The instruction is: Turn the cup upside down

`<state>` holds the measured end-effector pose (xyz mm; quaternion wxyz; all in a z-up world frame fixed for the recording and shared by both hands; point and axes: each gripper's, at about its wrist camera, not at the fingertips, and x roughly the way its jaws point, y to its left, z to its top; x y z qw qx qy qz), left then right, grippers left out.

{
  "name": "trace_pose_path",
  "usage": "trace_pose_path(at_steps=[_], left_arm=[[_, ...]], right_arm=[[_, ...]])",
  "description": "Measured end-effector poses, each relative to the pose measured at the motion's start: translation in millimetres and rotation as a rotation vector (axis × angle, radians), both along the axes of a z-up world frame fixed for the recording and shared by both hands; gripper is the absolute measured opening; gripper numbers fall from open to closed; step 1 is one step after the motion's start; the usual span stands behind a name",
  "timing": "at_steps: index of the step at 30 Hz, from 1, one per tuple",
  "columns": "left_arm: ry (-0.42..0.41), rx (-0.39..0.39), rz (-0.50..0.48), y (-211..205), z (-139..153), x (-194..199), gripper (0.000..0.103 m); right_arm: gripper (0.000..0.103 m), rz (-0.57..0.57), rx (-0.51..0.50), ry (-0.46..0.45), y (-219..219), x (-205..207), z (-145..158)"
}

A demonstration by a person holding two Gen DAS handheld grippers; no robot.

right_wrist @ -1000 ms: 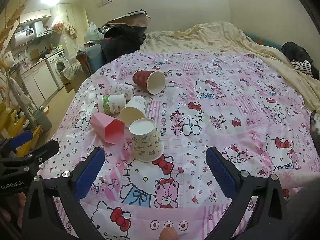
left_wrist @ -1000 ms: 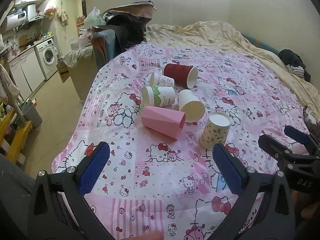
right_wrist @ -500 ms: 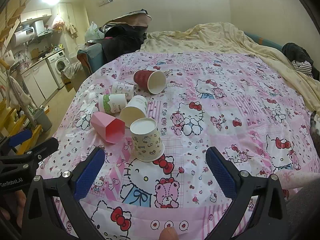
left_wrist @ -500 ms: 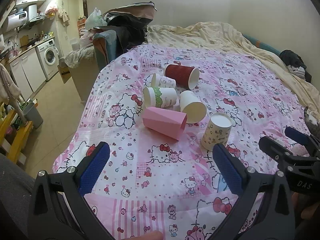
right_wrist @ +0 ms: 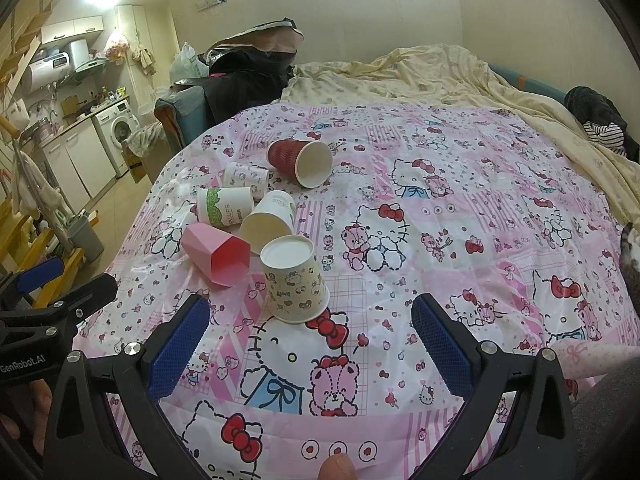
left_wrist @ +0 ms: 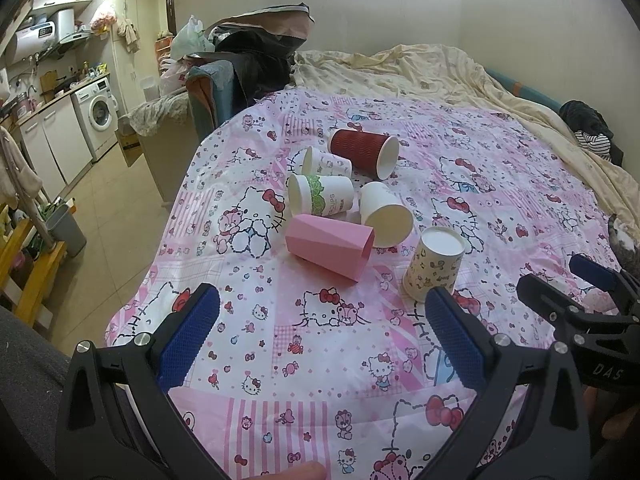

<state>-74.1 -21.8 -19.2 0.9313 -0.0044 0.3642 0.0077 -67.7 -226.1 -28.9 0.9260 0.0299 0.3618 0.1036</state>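
Observation:
Several cups sit on the pink Hello Kitty bedspread (left_wrist: pixel 320 340). A patterned paper cup (left_wrist: pixel 435 263) (right_wrist: pixel 294 278) stands upside down, nearest to me. A pink faceted cup (left_wrist: pixel 330 246) (right_wrist: pixel 216 254), a white cup (left_wrist: pixel 385 215) (right_wrist: pixel 269 220), a green-banded cup (left_wrist: pixel 322 196) (right_wrist: pixel 225 209), a small printed cup (left_wrist: pixel 326 164) (right_wrist: pixel 245 176) and a dark red cup (left_wrist: pixel 364 152) (right_wrist: pixel 301 157) lie on their sides. My left gripper (left_wrist: pixel 320 336) is open and empty, short of the pink cup. My right gripper (right_wrist: pixel 310 344) is open and empty, just short of the upside-down cup.
The bed's left edge drops to a tiled floor (left_wrist: pixel 100 208) with a grey bin (left_wrist: pixel 66 228) and a washing machine (left_wrist: pixel 98 118). A chair piled with clothes (left_wrist: pixel 240 64) stands behind the bed. A beige blanket (left_wrist: pixel 460 76) covers the far side.
Both grippers have drawn back slightly and drifted a little; the cups have not moved. Both stay open.

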Motion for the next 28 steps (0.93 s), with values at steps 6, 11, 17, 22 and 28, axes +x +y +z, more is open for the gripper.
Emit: trace_pose_path(at_steps=[6, 11, 17, 22, 28], left_arm=[[0.002, 0.000, 0.003, 0.9, 0.4, -0.5, 0.101], [0.001, 0.001, 0.004, 1.3, 0.6, -0.5, 0.101], [0.004, 0.000, 0.004, 1.3, 0.1, -1.0, 0.101], [0.019, -0.012, 0.005, 2.3, -2.8, -0.4, 0.101], [0.026, -0.019, 0.016, 3.8, -6.7, 1.2, 0.101]], right_arm=[[0.103, 0.001, -0.001, -0.001, 0.5, -0.2, 0.1], [0.103, 0.002, -0.001, -0.003, 0.7, -0.5, -0.5], [0.103, 0.003, -0.002, -0.003, 0.8, -0.7, -0.5], [0.103, 0.003, -0.002, -0.003, 1.1, -0.8, -0.6], [0.103, 0.005, -0.003, -0.003, 1.4, -0.8, -0.3]])
